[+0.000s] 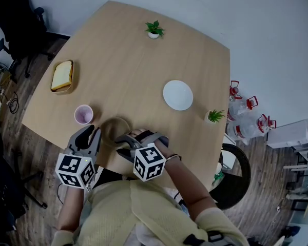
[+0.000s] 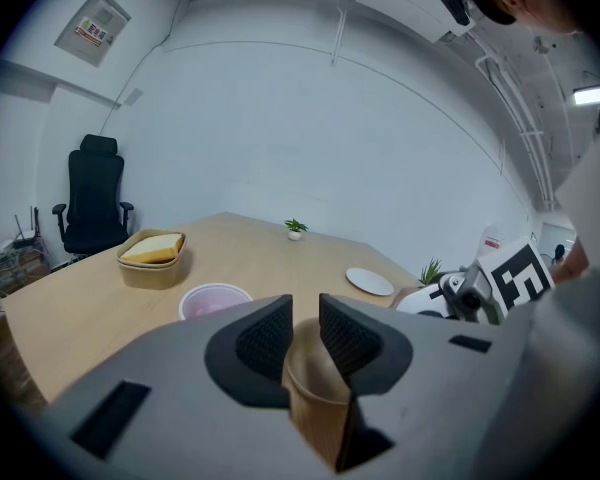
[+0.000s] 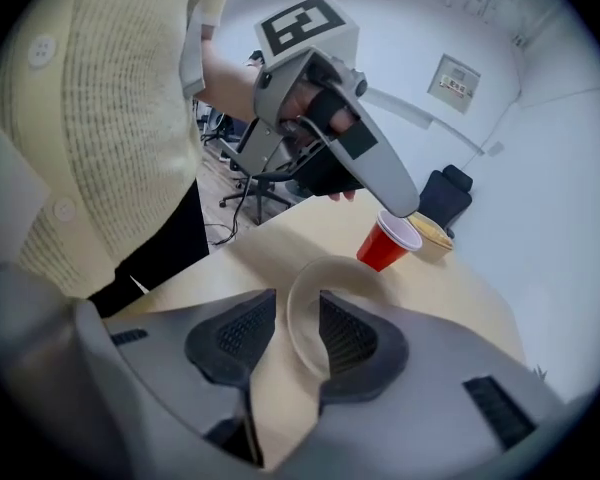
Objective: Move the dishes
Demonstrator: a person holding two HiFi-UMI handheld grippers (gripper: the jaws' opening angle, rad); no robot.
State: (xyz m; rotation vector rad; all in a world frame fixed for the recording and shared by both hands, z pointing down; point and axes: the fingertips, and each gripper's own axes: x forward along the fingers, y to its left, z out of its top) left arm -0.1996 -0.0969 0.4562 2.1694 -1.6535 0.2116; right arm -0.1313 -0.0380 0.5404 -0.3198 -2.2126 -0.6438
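Observation:
A tan paper bowl (image 1: 114, 127) sits near the table's front edge, between my two grippers. My left gripper (image 1: 95, 132) is at the bowl's left side; in the left gripper view (image 2: 305, 333) its pads are shut on the bowl's wall (image 2: 315, 398). My right gripper (image 1: 124, 140) is at the bowl's near right rim. In the right gripper view (image 3: 288, 333) the bowl's rim (image 3: 325, 273) runs between the jaws, with bare table showing beside the left pad, so they stand open. A white plate (image 1: 177, 95) lies further right.
A red cup (image 1: 83, 114) stands just left of the bowl. A bowl with bread (image 1: 63, 77) sits at the far left. Small potted plants stand at the back (image 1: 154, 29) and the right edge (image 1: 214, 117). A black office chair (image 1: 20, 14) stands beyond the left corner.

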